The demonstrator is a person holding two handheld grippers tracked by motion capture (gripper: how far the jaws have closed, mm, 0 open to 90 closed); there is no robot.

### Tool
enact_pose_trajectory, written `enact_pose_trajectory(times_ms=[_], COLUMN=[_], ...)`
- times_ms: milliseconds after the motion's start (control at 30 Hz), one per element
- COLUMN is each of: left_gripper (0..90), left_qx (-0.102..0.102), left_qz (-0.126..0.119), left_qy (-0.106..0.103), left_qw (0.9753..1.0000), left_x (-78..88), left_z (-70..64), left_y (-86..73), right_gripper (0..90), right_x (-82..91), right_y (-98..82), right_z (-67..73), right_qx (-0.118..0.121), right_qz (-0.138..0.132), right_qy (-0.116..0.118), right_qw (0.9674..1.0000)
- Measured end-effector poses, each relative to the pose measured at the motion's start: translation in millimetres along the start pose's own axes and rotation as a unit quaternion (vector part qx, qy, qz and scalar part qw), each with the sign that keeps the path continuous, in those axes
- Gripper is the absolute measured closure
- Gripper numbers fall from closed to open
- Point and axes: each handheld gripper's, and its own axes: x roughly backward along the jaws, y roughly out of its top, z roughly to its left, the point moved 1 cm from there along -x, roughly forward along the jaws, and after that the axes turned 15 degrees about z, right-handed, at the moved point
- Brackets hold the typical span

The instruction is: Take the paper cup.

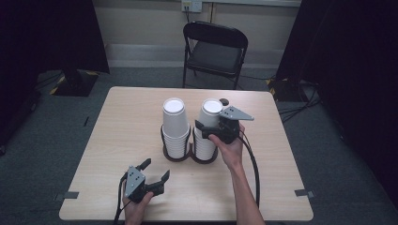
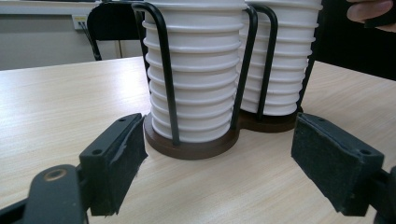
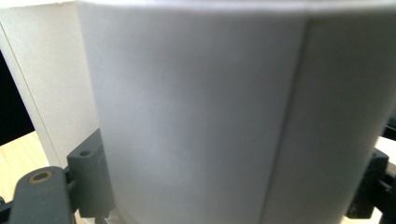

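High view: the right gripper (image 1: 206,131) is clamped on the right cup stack (image 1: 209,117), while the left gripper (image 1: 155,171) rests on the table (image 1: 117,140), jaws apart.

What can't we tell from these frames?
- Right gripper view: the top cup sits between the right tool's jaws, hiding the pads; contact unclear.
- Left gripper view: both stacks' tops cut off by the upper edge.
- High view: small dark thing behind the right stack, too small to identify.
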Motion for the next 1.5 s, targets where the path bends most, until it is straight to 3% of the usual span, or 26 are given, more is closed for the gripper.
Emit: enact_pose_trajectory(times_ms=[133, 367, 833, 1500], left_gripper=[17.4, 17.4, 17.4, 17.4], left_qx=[0.0, 0.0, 0.0, 0.003], left_qz=[0.001, 0.001, 0.002, 0.002], left_qy=[-0.001, 0.0, 0.002, 0.002], left_qw=[1.0, 1.0, 1.0, 1.0], left_x=[-0.2, -0.2, -0.4, -0.5], left_z=[0.2, 0.3, 0.1, 0.4], left_y=[0.1, 0.2, 0.2, 0.3], right_gripper=[14.6, 14.8, 14.7, 14.9], right_x=[1.5, 2.6, 15.0, 29.2], right_y=[0.8, 3.4, 14.4, 31.4], right_z=[0.7, 0.8, 2.3, 4.4], right_qx=[0.004, 0.009, 0.012, 0.018], right_qz=[-0.008, 0.001, -0.034, -0.052], right_qy=[0.0, 0.003, -0.001, 0.002], right_qw=[1.0, 1.0, 0.9994, 0.9985])
